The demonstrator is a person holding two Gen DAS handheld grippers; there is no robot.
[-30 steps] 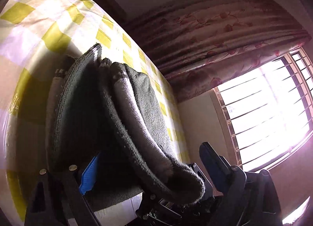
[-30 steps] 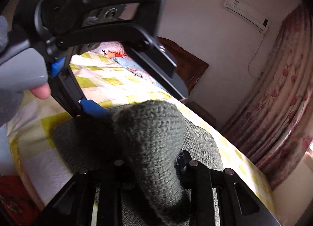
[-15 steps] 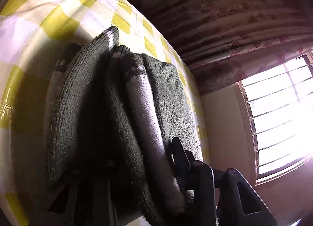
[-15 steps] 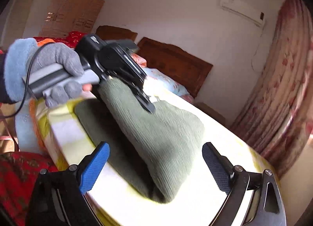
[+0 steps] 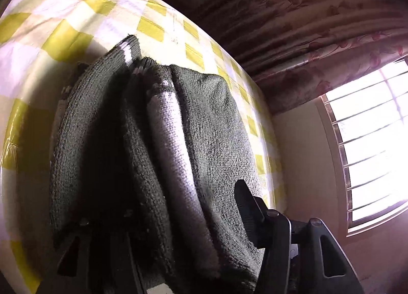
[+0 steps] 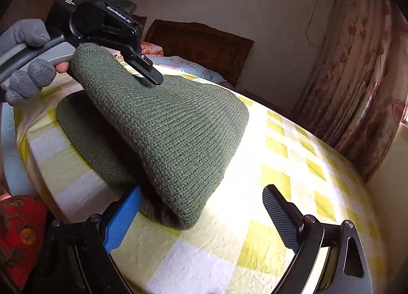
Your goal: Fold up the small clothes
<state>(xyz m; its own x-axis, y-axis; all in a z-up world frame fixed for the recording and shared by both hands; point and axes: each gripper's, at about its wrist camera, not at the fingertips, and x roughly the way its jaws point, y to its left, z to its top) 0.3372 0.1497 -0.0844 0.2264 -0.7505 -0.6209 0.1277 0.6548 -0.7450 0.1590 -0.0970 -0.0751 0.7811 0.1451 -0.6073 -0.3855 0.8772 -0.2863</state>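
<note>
A green knit garment (image 6: 163,125) lies on the yellow-checked tablecloth (image 6: 293,166), its left part folded up and over. In the right wrist view my left gripper (image 6: 142,72) holds that raised fold at the upper left, in a grey-gloved hand (image 6: 28,75). Its jaws are opening, with thick layers of the garment (image 5: 158,141) still filling the gap between them. My right gripper (image 6: 201,210) stands open near the table's front edge. The garment's near corner lies between its blue pad (image 6: 125,215) and black pad (image 6: 280,217), apart from both.
A bed with a wooden headboard (image 6: 201,41) and pillows stands behind the table. Floral curtains (image 6: 357,64) hang on the right beside a bright barred window (image 5: 369,141). Red patterned cloth (image 6: 17,227) lies below the table's left edge.
My right gripper let go of the garment, opened wide and drew back toward the front edge. My left gripper closed onto the raised fold, and the garment now fills its view.
</note>
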